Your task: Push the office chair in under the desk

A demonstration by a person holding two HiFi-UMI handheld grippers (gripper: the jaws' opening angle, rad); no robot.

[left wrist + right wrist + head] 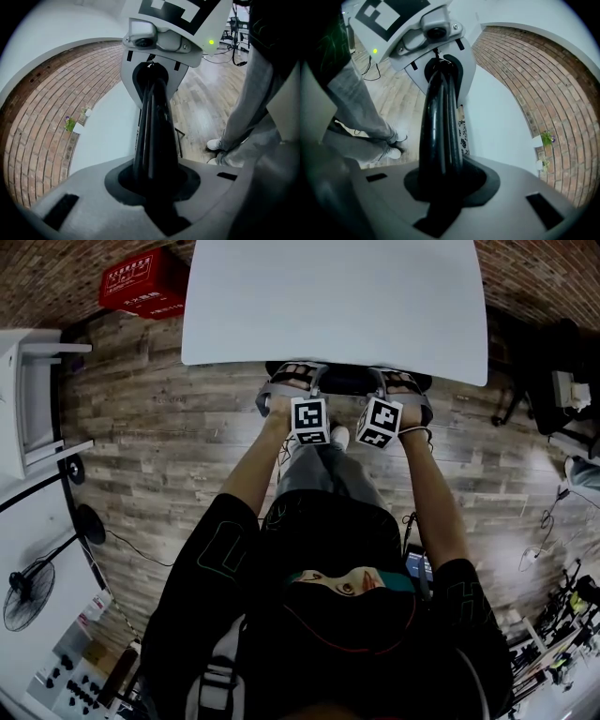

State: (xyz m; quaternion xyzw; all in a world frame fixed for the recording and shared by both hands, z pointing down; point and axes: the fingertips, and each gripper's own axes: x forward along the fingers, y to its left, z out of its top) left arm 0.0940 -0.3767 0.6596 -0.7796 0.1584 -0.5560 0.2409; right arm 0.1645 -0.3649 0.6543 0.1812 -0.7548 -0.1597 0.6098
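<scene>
The white desk (337,296) fills the top of the head view. Only the black top rail of the office chair (345,379) shows along the desk's near edge; the rest is hidden beneath the desktop. My left gripper (292,381) is shut on the rail's left end and my right gripper (398,382) on its right end. In the left gripper view the black rail (150,122) runs out of my left gripper (152,183) towards the other gripper. The right gripper view shows the rail (438,122) held the same way in my right gripper (445,183).
A red box (145,282) lies on the wood floor at the far left of the desk. A white cabinet (28,399) and a floor fan (28,596) stand at the left. Dark equipment (553,381) and cables crowd the right side. A brick wall (42,136) lies beyond the desk.
</scene>
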